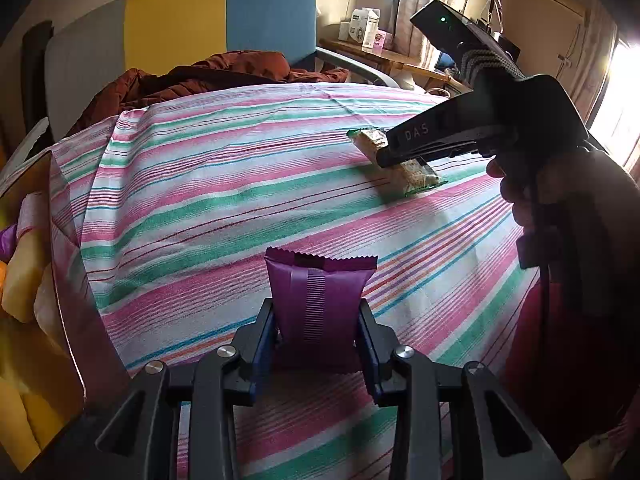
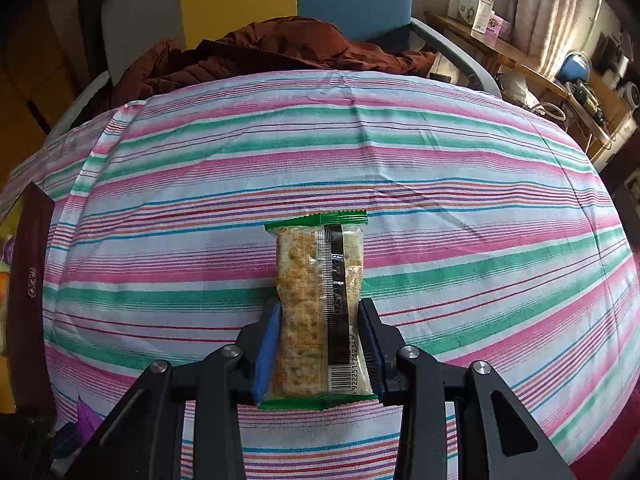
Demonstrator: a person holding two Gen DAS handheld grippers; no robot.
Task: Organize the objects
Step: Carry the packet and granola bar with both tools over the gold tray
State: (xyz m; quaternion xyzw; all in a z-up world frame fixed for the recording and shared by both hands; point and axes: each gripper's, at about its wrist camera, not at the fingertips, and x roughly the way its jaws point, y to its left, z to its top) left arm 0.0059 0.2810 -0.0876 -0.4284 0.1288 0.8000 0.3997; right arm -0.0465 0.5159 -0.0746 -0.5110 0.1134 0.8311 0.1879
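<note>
Both jaws are clamped: the left gripper (image 1: 320,320) pinches a purple snack packet (image 1: 318,300) by its sides, the right gripper (image 2: 320,340) a green-edged cracker packet (image 2: 318,312), flat on the striped tablecloth (image 2: 440,160). The box (image 1: 60,240) of snacks at left looks like their destination.

Striped cloth (image 2: 440,152) covers surface; brown jacket (image 2: 280,48) bunched at far edge; open box (image 1: 60,280) at left.

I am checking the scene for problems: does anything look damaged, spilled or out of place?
Nothing stands out. The purple packet and the cracker packet look intact, each held in a claw over the striped cloth.
</note>
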